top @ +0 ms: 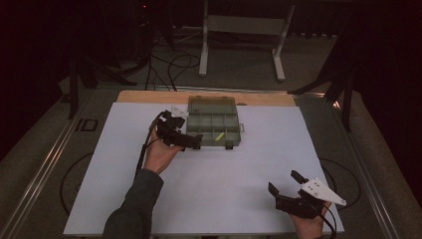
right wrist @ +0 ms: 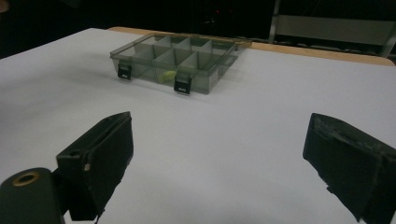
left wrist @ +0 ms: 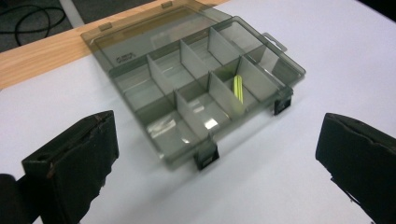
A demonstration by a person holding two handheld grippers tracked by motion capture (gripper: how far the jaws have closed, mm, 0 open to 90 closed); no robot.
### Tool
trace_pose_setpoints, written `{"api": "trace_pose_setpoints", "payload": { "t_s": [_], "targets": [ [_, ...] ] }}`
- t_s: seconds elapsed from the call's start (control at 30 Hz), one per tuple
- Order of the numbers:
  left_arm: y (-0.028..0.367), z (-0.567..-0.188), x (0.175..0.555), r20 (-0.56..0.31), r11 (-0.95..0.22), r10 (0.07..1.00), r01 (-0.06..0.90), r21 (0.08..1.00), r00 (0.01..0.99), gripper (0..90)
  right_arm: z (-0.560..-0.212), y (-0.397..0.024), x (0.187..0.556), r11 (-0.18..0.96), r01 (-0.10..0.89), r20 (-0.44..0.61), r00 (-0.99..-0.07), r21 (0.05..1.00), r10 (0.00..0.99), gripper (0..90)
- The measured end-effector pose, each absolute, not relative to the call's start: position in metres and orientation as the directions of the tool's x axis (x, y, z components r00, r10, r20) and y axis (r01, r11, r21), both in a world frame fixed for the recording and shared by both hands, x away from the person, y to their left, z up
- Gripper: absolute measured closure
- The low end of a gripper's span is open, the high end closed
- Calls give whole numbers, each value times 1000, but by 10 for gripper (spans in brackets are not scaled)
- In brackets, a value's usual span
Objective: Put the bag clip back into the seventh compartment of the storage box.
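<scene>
Smoke-grey translucent plastic, the compartment organizer box (top: 214, 122) sits closed with both front latches down at the far middle of the white table sheet (top: 209, 199), a small yellow-green piece (left wrist: 238, 87) lying in one near-row compartment. The left gripper (top: 191, 141) hovers just at the box's near-left corner, jaws spread wide and empty, so I judge an approach is in hand; the next move probably calls for working a latch (left wrist: 207, 156). The right gripper (top: 286, 185) waits well apart at the near right, also spread and empty.

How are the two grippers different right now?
The left gripper is right beside the compartment box, while the right gripper sits far back near the table's front edge. The right gripper shows a grey three-cornered plate on top; the left gripper looks all dark. Both are open and hold nothing.
</scene>
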State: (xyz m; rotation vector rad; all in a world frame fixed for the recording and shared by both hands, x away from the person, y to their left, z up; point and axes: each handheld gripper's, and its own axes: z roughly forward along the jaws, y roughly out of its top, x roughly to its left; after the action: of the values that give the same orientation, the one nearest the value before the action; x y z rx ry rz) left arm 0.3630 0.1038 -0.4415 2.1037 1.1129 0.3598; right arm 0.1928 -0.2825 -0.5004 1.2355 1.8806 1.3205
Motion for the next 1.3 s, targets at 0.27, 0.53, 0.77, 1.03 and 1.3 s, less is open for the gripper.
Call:
{"api": "trace_pose_setpoints", "payload": {
  "t_s": [0.27, 0.53, 0.77, 1.03, 1.3],
  "targets": [
    [146, -445, 324, -91, -320, 798, 547, 773, 595, 3, -502, -280, 194, 112, 382, 78, -447, 918, 891, 81],
    [187, -466, 285, -113, -246, 804, 500, 831, 584, 3, -504, -278, 195, 124, 379, 68, -456, 917, 887, 81],
    [210, -486, 255, -92, -238, 803, 458, 856, 588, 2, -505, -278, 195, 128, 370, 66, -468, 920, 881, 81],
    [236, -503, 225, -88, -195, 822, 423, 885, 563, 2, -508, -278, 199, 135, 351, 55, -482, 926, 875, 81],
    [249, -509, 211, -63, -194, 843, 412, 890, 534, 2, -511, -279, 201, 141, 357, 54, -485, 923, 873, 81]
  ]
}}
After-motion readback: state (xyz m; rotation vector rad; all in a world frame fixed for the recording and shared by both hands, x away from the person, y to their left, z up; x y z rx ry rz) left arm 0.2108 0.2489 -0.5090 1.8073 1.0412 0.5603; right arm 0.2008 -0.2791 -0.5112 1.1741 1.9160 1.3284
